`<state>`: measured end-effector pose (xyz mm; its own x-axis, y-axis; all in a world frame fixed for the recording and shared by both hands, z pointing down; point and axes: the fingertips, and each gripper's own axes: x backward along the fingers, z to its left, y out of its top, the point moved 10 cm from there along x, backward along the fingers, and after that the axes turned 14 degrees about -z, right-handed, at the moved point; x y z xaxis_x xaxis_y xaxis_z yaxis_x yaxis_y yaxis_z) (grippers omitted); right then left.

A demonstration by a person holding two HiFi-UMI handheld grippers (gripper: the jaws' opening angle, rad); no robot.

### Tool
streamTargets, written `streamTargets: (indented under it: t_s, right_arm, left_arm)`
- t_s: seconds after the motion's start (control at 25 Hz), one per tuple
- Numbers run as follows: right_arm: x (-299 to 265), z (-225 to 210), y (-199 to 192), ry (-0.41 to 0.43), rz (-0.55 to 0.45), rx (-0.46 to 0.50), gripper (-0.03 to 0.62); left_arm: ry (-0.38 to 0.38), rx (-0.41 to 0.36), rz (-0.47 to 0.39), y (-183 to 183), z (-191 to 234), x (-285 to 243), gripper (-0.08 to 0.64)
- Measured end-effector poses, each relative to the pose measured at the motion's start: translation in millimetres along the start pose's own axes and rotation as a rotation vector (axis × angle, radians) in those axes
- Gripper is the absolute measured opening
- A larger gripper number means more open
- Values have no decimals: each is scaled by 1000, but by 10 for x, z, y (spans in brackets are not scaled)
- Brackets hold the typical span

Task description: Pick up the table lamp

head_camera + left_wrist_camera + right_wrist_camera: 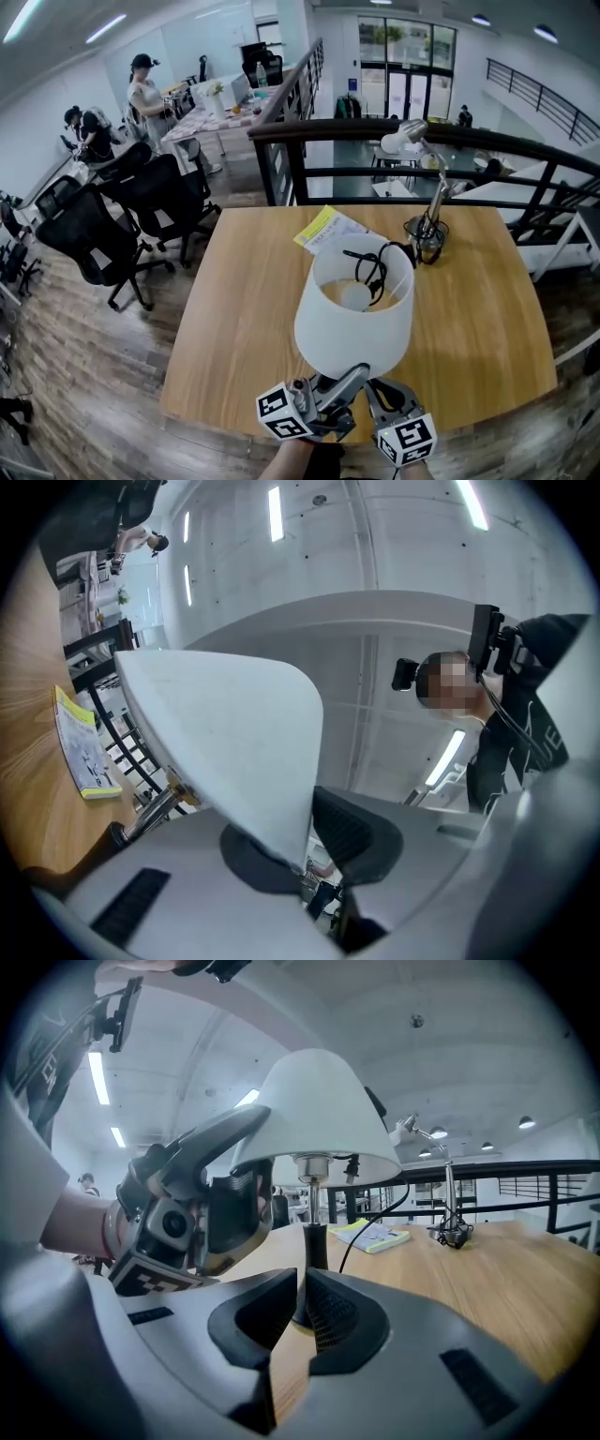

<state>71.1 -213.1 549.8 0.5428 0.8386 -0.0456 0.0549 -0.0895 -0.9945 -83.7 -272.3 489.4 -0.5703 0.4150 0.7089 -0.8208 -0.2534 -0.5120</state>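
Note:
A table lamp with a white shade stands near the front edge of the wooden table; its bulb shows inside the shade. My left gripper comes up from below and is shut on the shade's lower rim, the wall pinched between its pads. In the right gripper view the shade sits on a metal stem with the left gripper beside it. My right gripper is low in front of the lamp's foot, shut with nothing between its fingers.
A black cord runs from the lamp toward a silver desk lamp at the table's far right. A yellow booklet lies at the far edge. A black railing stands behind the table, office chairs to the left.

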Motion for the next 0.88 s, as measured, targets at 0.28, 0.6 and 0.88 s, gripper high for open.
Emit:
streamTargets:
  t_s: [0.28,0.6,0.88]
  right_arm:
    - [-190,-165,27,-22,17,-50,48]
    - [-549,-226,91,-6,40,-71,48]
    - [-898,-252,136,-17,85,-81,49]
  left_arm:
    - [26,32,-34,135,177,-177,21]
    - [27,76,-49,334,389,-293,11]
    - [34,103,-45,464,555,-377,11]
